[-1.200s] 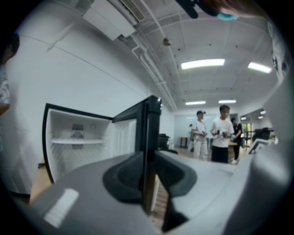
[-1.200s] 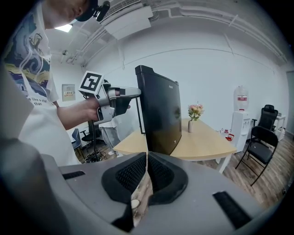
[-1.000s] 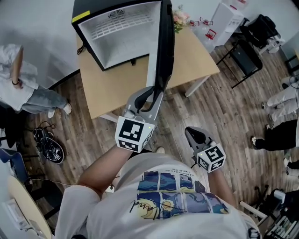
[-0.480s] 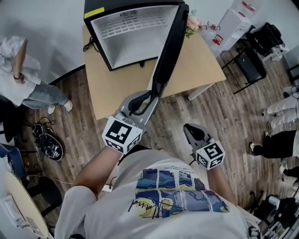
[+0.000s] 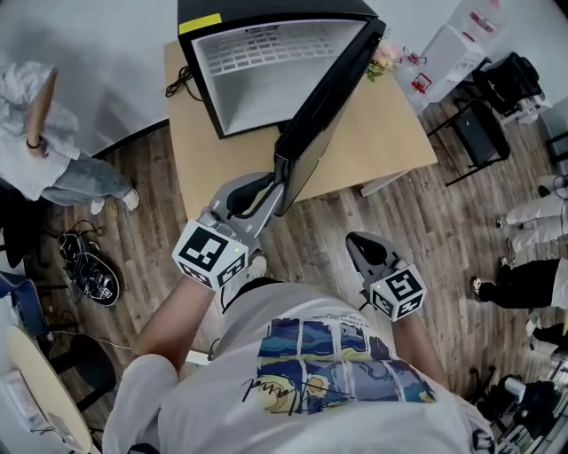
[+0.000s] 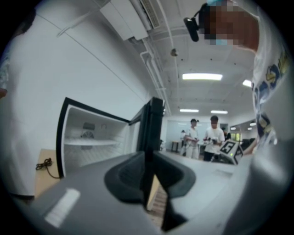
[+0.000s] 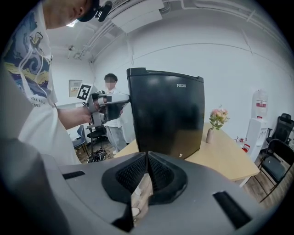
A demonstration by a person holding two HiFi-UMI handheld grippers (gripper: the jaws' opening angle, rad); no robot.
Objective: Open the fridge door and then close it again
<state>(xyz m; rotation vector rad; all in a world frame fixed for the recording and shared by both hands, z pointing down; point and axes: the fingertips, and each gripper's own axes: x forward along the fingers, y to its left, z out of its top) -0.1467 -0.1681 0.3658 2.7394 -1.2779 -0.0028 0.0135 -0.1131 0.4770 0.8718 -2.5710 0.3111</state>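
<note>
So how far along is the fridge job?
Opening looks done: the fridge door stands wide, the white inside bare to view. In hand: the left gripper has the door's free edge between its fingers, which have just been closing on it. Left: swinging the door fully shut and letting go.

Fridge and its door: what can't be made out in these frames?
Fridge interior: right gripper view, hidden behind the open fridge door.
Fridge top: head view, cut off by the upper edge.
Small mark low on the door: right gripper view, too small to read.
</note>
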